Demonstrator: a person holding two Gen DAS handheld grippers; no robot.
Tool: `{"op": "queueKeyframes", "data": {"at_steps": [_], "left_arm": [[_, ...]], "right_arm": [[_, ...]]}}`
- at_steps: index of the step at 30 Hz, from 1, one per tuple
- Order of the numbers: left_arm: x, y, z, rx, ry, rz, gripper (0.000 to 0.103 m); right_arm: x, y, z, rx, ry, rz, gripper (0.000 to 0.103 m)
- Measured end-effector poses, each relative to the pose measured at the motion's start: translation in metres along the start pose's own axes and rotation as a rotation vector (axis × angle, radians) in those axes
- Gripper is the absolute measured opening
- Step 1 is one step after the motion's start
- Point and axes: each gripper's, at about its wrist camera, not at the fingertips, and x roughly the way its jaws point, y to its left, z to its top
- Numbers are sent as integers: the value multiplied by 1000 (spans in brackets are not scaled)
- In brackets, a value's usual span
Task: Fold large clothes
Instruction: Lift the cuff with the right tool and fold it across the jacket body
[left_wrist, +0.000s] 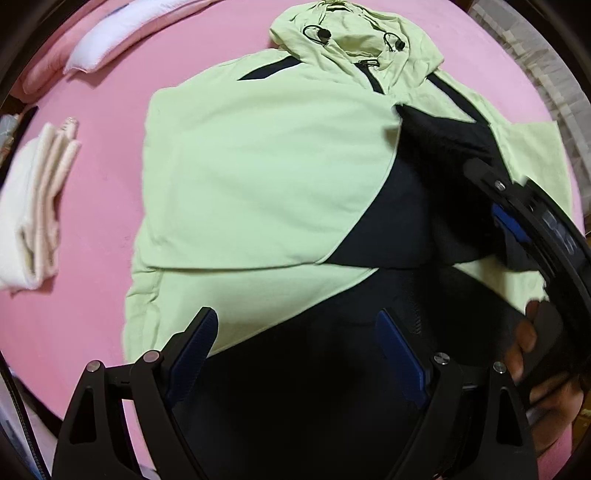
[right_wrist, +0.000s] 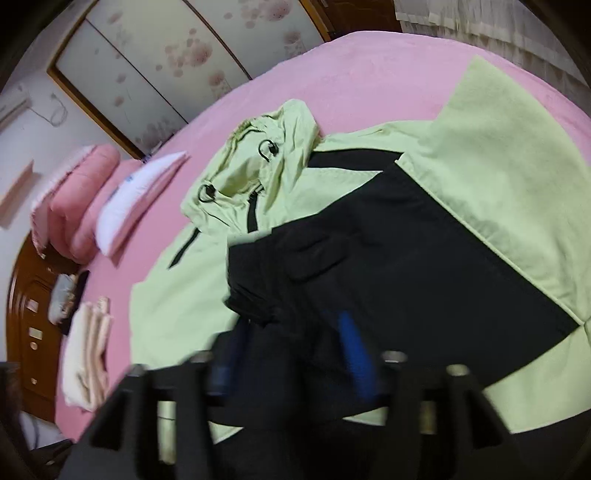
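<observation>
A folded cream cloth stack (left_wrist: 33, 210) lay at nine o'clock on the pink bedsheet (left_wrist: 103, 122); white pillow (left_wrist: 122, 35) at eleven.

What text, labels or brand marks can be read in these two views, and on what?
None can be read.
White pillow: small blue marks, too blurred to read.
Right gripper body in the left wrist view: pale blocky marks, not readable as characters.
Green and black jacket: no logo or label shows.
Folded cream cloth: plain.
</observation>
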Motion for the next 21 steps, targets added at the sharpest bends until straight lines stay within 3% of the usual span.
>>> {"op": "queueKeyframes", "data": {"at_steps": [7, 12, 15, 19, 21], "left_arm": [[14, -16, 18, -103, -29, -191, 86], [30, -38, 26, -233, -36, -254, 86], [40, -55, 29, -259, -48, -198, 86], [51, -84, 39, -200, -114, -40, 84], [56, -94, 43, -173, -128, 0, 77]], "right_arm": [[-33, -24, 9, -65, -12, 0, 62], [-41, -60, 7, -46, 88, -7, 62], [-52, -82, 0, -70, 124, -39, 62], [-60, -115, -10, -113, 179, -131, 62], [-64, -134, -12, -119, 192, -170, 62]]}}
